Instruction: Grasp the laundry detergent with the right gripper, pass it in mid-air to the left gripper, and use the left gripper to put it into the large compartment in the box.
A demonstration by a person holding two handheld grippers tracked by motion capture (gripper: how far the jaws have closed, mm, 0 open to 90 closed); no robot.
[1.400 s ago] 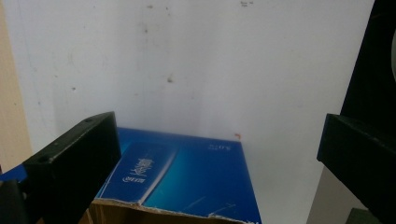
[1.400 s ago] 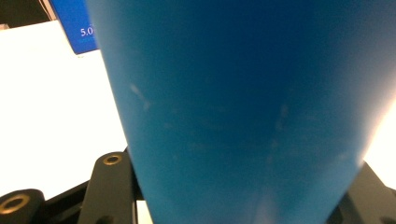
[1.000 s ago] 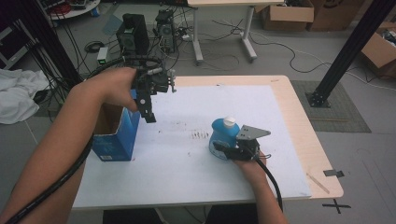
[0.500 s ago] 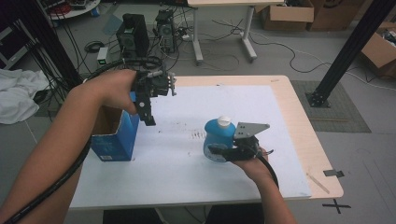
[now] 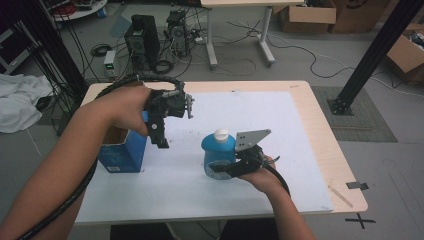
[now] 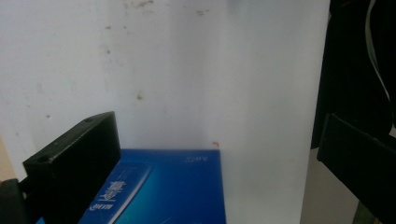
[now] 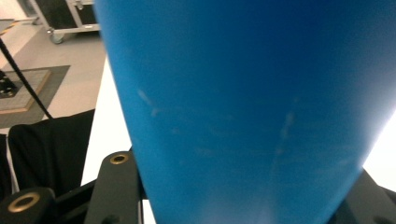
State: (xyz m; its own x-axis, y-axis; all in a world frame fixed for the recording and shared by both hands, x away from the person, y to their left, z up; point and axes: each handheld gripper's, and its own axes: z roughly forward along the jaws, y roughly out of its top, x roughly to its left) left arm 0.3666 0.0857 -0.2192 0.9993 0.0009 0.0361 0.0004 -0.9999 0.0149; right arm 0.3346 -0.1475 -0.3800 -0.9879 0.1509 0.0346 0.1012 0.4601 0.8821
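- Right tongs (image 5: 225, 170) clamped on the bottle (image 5: 218, 154), low on its body. Bottle upright, white cap (image 5: 221, 134) on top, at the near-middle of the white sheet (image 5: 260, 125) on the tabletop (image 5: 320, 115). From the high view I can't tell if its base is touching the sheet or just off it.
- Right gripper view: bottle (image 7: 243, 102) wedged between the jaws, blue wall right up against the lens (grip looks deep, not a fingertip pinch).
- Left tongs (image 5: 161, 135) wide apart, nothing held, pointing down, hovering beside the box's (image 5: 122, 152) top right edge.
- Left gripper view: box (image 6: 159, 186) below, nearer the left jaw, nothing between the jaws.
- Box is open-topped, blue, standing at the left edge of the sheet, apart from the bottle.
- Step in hand, my read: carry the bottle left and drop it into the box.
- To do it well: keep the bottle vertical; grip is low, so it's top-heavy and could tip if swung fast.
- Lift the base above the box rim before crossing, then lower straight in.
- Left tongs should steady the box wall or pull clear of the opening; right now they sit in the approach path.
- Release only once the base is seated inside.
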